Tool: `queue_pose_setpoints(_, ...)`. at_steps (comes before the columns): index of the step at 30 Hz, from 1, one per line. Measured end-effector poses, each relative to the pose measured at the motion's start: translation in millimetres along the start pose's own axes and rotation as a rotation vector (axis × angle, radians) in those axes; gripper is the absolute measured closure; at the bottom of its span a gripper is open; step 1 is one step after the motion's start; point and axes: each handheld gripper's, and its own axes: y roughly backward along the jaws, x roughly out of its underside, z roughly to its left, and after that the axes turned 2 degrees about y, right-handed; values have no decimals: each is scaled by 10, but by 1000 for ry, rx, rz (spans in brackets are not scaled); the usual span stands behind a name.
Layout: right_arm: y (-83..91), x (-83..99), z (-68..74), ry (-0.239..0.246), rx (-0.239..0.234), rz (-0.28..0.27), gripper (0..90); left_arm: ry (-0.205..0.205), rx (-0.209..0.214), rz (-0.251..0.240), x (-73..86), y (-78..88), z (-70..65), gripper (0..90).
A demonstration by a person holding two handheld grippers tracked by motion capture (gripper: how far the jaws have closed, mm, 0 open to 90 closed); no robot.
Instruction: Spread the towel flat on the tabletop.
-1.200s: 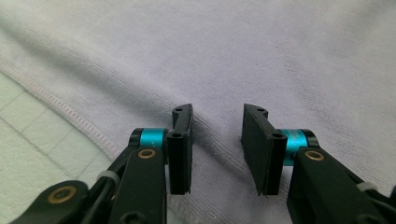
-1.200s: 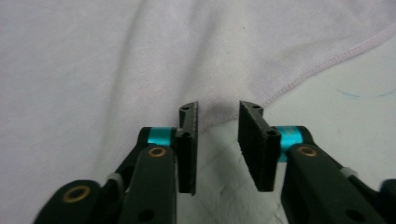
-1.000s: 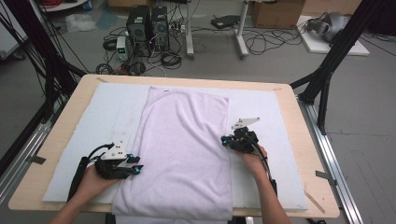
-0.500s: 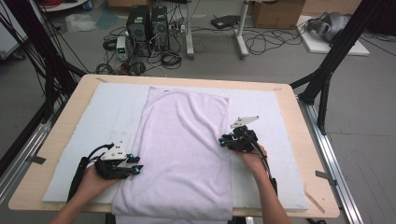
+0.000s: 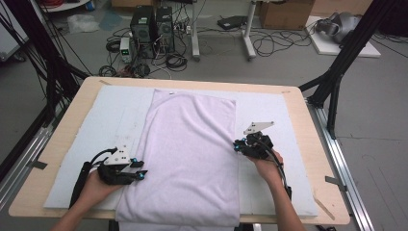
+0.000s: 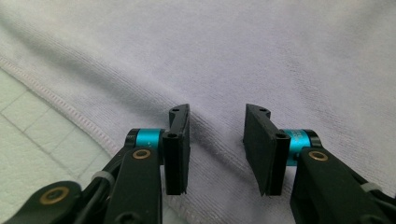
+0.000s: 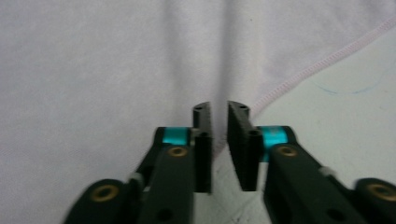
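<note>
Looking down from the high view, we see a pale lilac towel [image 5: 190, 154] spread flat on a white mat [image 5: 96, 130] that covers most of a wooden table [image 5: 317, 159]. The towel runs from the far side of the mat to the near edge of the table, where its end hangs just over the edge.

At the towel's left edge, near its front corner, we find the left gripper [image 5: 139, 171] held in the person's left hand [image 5: 96, 185], its tips pointing across onto the cloth. In the left gripper view, that left gripper [image 6: 217, 140] stands with its jaws well apart, over the towel just inside the stitched hem [image 6: 60, 105], and nothing lies between them; the mat shows beyond the hem at the lower left.

At the towel's right edge, about halfway along, the right gripper [image 5: 239, 145] sits in the right hand [image 5: 267, 168], with its grey three-cornered plate [image 5: 258, 127] on top. In the right gripper view, the right gripper [image 7: 219, 135] has its jaws drawn close, leaving only a narrow gap, right at the hem where it meets the mat. A soft ridge of cloth rises just ahead of the tips, but we cannot tell whether the jaws actually pinch the edge of the towel.
</note>
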Motion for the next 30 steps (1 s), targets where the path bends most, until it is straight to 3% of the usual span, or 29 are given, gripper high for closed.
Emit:
queue_pose_setpoints(5,-38,94,11,-26,-29,3,747,4,-5,-1,7,6,2,585)
queue_pose_setpoints(7,-68,155,0,-30,-29,27,754,5,-5,2,6,6,2,581)
queue_pose_setpoints(10,-33,165,-9,-38,-22,21,745,4,-9,2,2,5,4,574)
queue_pose_setpoints(17,56,165,171,10,-86,-70,621,15,-21,7,-32,-16,56,509)
queue_pose_setpoints(22,111,214,230,-8,-153,-116,518,20,-29,-8,-61,-21,95,486)
queue_pose_setpoints(26,119,256,361,19,-185,-119,486,20,-20,-14,-44,48,73,490)
queue_pose_setpoints(30,195,277,625,89,-247,-116,480,-8,-1,-28,21,229,-48,500)
